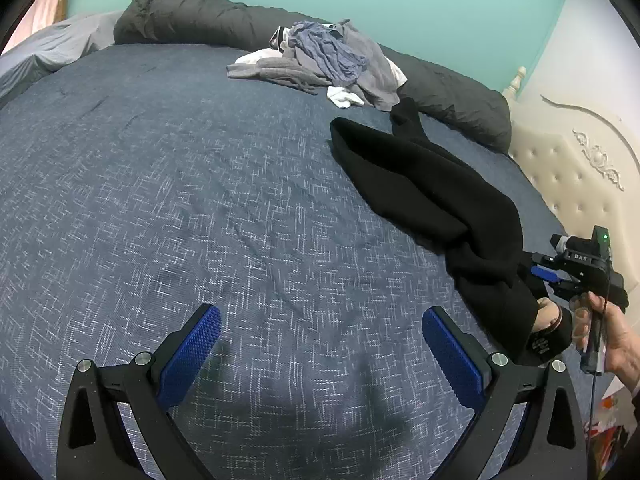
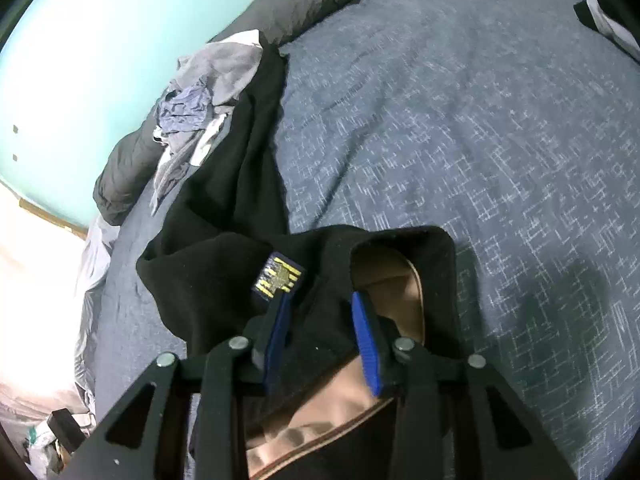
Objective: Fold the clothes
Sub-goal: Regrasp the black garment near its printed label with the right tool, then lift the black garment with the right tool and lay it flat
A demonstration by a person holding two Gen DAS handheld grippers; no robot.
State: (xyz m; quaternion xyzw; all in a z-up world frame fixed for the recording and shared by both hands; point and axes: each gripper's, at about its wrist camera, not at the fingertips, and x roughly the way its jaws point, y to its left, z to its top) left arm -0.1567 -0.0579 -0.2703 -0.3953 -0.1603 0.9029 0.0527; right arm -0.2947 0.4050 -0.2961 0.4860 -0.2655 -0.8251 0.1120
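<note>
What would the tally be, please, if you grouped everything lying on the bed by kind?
Black garment, held in the right tongs: 1
Heap of unfolded clothes, grey, blue and white, pieces too tangled to count: 1
Dark grey rolled duvet along the far edge: 1
Total: 3

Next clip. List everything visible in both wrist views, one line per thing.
black garment: one, black with tan lining, right side of bed, near end between right gripper's pads
clothes pile: one heap, grey, blue, white, far side
bedspread: one, blue flecked white
rolled duvet: one, dark grey, along wall
headboard: one, cream, right
left gripper: open, empty
right gripper: closed on garment
hand: one, holding right gripper
</note>
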